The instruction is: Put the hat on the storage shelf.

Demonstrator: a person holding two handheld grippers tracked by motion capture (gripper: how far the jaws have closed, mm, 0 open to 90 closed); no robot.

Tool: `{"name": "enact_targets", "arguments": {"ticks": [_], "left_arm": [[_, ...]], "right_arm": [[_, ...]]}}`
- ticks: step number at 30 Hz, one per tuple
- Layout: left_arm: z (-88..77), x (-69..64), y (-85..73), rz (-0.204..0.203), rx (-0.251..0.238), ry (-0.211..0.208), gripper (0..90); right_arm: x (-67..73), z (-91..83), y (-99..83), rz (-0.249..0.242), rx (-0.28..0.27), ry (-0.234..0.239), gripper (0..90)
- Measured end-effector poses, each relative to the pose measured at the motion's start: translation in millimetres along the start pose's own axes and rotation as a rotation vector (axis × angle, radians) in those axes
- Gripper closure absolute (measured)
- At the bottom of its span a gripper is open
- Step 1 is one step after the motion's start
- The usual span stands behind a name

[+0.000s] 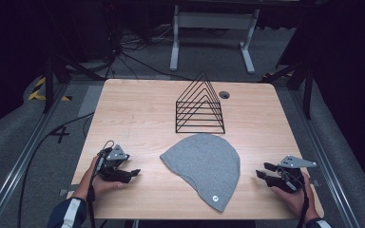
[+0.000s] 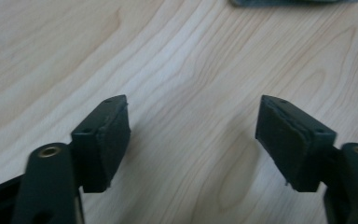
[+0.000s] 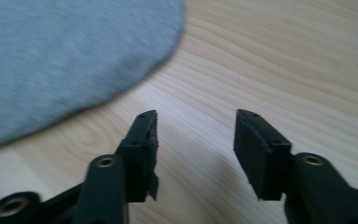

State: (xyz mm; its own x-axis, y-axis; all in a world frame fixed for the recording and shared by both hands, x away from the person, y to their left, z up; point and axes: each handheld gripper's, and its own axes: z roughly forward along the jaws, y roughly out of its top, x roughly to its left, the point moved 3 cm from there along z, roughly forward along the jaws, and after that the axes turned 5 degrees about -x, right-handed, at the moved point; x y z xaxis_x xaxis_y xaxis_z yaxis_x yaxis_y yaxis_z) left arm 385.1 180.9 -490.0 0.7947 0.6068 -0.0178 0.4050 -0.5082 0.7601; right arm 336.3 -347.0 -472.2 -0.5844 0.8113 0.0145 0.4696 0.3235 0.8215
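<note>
High view: our grey beanie [image 1: 204, 167] lies flat, mid-worktop [image 1: 138, 109], near side.
Both jaws gape empty, left gripper [image 1: 134, 174] and right gripper [image 1: 261, 172] flanking it; soft, light knit, best pinched at its edge.

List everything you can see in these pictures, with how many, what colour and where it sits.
beanie: one, grey, lying flat near the front middle of the table, between the two claws; a small round tag near its lower edge.
wire rack: one, black, triangular frames, standing behind the beanie toward the far side of the table.
cable hole: one, dark, in the tabletop just right of the rack.
table: one, light wood grain.
white frame: one, on the grey floor beyond the table.
cables: several, black, on the floor at the far left.
left claw: one, black, open, nothing between its jaws, front left of the table.
right claw: one, black, open, nothing between its jaws, front right of the table.
</note>
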Motion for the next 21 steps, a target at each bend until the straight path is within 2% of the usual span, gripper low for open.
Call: {"name": "enact_targets", "arguments": {"ticks": [2,4,5,7,9,11,13,16,18,21], "left_arm": [[4.2,-3.6,11.3,0.013,-0.025,0.002,31.9],[11.3,-7.0,25.2,0.011,-0.056,-0.024,35.2],[15.3,-9.4,31.1,0.020,-0.067,-0.023,37.6],[24.6,-14.0,42.7,0.043,-0.065,-0.041,41.4],[35.7,-19.7,52.6,0.074,-0.058,-0.024,46.1],[45.4,-26.5,60.8,0.082,-0.063,-0.052,48.7],[52.9,-31.9,67.5,0.104,-0.059,-0.058,51.7],[63.5,-37.8,78.6,0.122,-0.076,-0.076,54.7],[69.6,-39.3,82.8,0.123,-0.086,-0.080,54.7],[76.5,-42.1,83.3,0.132,-0.072,-0.088,55.9]], "right_arm": [[13.2,1.3,6.0,-0.033,-0.008,0.046,62.4],[30.2,4.5,11.6,-0.068,-0.007,0.095,67.7],[37.6,6.5,13.7,-0.073,-0.009,0.126,69.9],[52.5,11.3,17.8,-0.107,0.002,0.171,74.0],[67.1,16.1,21.9,-0.132,0.001,0.218,76.5],[81.6,21.7,24.7,-0.144,0.008,0.255,78.5],[96.8,28.2,24.9,-0.186,0.024,0.292,78.9],[109.5,34.0,26.0,-0.213,0.029,0.323,80.0],[112.6,36.7,25.5,-0.210,0.037,0.329,79.8],[115.8,39.7,22.9,-0.220,0.051,0.335,79.4]]}}
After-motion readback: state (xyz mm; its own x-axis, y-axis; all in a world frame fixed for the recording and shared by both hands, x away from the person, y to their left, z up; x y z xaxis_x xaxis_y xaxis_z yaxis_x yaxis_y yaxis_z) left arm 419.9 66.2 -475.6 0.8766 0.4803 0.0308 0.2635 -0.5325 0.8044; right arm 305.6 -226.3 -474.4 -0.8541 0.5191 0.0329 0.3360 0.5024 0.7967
